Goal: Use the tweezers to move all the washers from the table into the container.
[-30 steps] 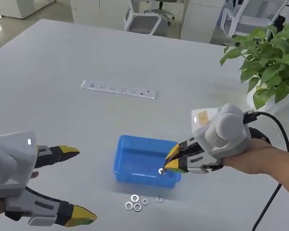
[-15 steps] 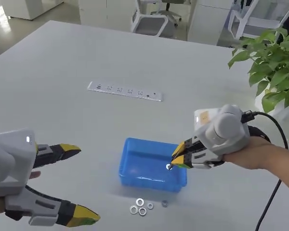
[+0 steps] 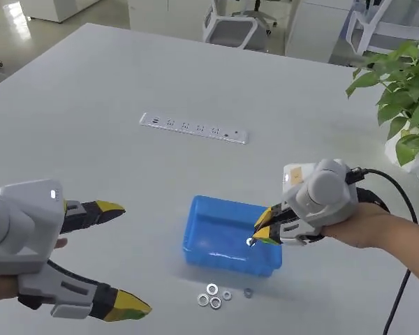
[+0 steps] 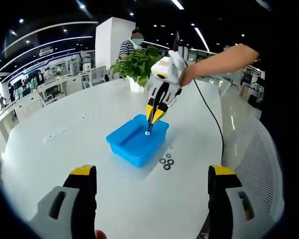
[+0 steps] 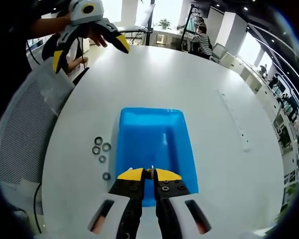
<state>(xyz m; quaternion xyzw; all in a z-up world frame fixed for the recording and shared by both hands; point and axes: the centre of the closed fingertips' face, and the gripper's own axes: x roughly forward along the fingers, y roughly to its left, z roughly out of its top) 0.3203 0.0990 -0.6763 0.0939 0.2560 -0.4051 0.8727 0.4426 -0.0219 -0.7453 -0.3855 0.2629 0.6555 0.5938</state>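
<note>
Silvery metal washers, five of them, lie flat on the white tabletop just beside the near long wall of the blue container. Three sit clustered and two lie a little to their right.

Your right gripper has its jaws closed on the tweezers. At the tweezers' tip a small ring shows, the pinched washer, which hangs over the inside of the container near its right end. Your left gripper hovers well apart to the left, its jaws spread wide and empty.

Expect these washers to be light, stiff, thin and slick, so they are likely to skate or flip if you squeeze them at an angle. Take each one across its band, with one tweezer tip through the hole and the other on the outer edge. In the cluster, start with whichever ring has a free side.

Being round, the washers have no long axis; they lie with the hole facing up. The tweezers run along the line of your right jaws and point down into the container. In the right gripper view the container's long axis runs straight away from you along that same line.
</note>
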